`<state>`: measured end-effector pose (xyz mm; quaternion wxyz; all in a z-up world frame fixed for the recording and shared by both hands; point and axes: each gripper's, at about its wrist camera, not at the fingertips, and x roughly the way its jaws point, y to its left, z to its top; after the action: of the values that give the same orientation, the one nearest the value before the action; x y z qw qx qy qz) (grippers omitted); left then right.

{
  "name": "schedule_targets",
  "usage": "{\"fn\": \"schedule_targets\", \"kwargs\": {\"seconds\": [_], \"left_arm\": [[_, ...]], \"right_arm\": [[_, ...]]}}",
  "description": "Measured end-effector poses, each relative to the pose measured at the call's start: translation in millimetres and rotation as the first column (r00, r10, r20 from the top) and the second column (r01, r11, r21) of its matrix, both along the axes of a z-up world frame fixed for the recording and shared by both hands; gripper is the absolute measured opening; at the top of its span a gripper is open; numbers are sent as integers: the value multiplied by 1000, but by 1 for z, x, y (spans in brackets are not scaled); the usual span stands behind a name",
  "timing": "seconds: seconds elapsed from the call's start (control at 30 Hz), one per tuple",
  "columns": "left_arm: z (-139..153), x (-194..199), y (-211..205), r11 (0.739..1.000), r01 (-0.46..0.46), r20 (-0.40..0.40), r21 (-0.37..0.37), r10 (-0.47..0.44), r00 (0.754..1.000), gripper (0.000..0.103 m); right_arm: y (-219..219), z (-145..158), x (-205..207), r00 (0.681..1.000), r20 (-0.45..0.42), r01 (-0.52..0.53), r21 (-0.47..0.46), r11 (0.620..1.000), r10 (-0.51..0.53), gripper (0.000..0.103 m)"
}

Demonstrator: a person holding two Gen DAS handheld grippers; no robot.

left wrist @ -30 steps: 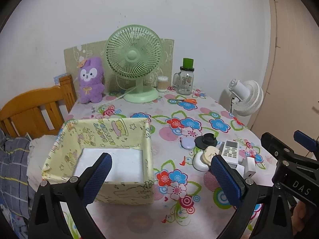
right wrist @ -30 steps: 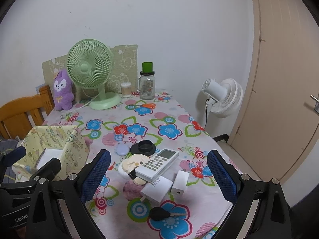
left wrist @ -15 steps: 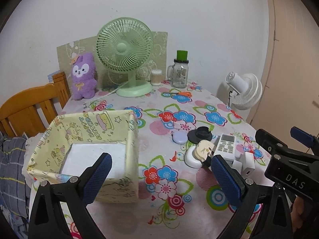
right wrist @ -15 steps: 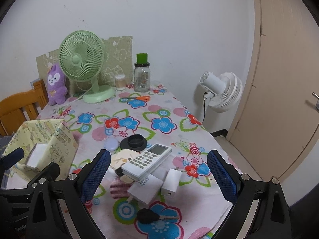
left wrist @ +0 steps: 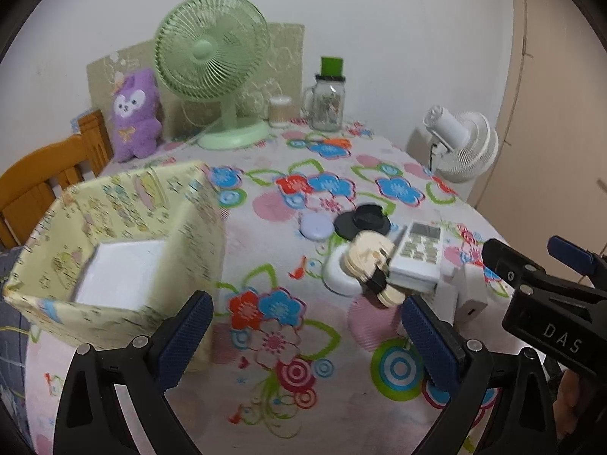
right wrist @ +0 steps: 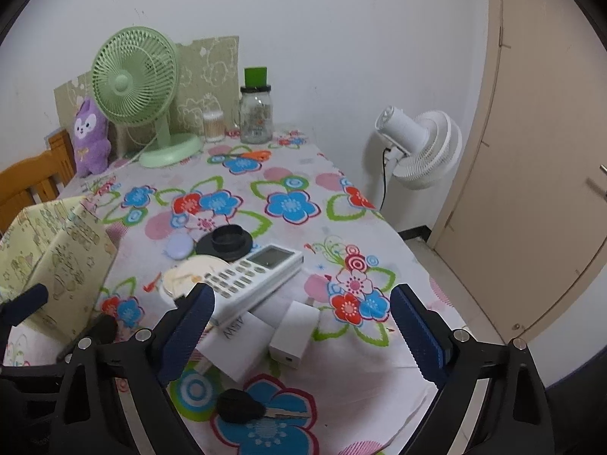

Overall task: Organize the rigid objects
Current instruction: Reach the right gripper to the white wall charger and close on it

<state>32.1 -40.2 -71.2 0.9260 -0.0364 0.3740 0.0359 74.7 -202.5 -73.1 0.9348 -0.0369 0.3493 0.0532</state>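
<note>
Both my claws hang wide and hold nothing above the near edge of the flowered table [right wrist: 292, 204]. Left gripper [left wrist: 307, 337] sits between the yellow fabric box [left wrist: 125, 204] at left and the clutter at right. Right gripper [right wrist: 303, 326] hovers over the white remote [right wrist: 254, 276], which lies on two white chargers [right wrist: 294, 335], with a black key [right wrist: 242, 409] nearest me.
</note>
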Motion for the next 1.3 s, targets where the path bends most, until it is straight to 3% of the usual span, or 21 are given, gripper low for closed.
{"fn": "schedule_targets", "kwargs": {"seconds": [0.4,0.83,1.13,1.3], "left_arm": [[-25,19,-26,998,71,-52,-1,-71,996,100],[-42,33,-39,993,119,-93,-18,-121,988,100],[-44,35,-53,984,176,-93,-33,-178,980,100],[-51,38,-65,978,206,-124,-25,-207,970,100]], "right_arm": [[-8,-26,13,998,-59,23,-16,1000,-24,95],[-11,-54,32,986,-159,44,-17,999,-46,78],[-3,-56,36,987,-146,53,-80,995,-64,67],[-15,-72,40,970,-231,72,-15,997,-73,62]]}}
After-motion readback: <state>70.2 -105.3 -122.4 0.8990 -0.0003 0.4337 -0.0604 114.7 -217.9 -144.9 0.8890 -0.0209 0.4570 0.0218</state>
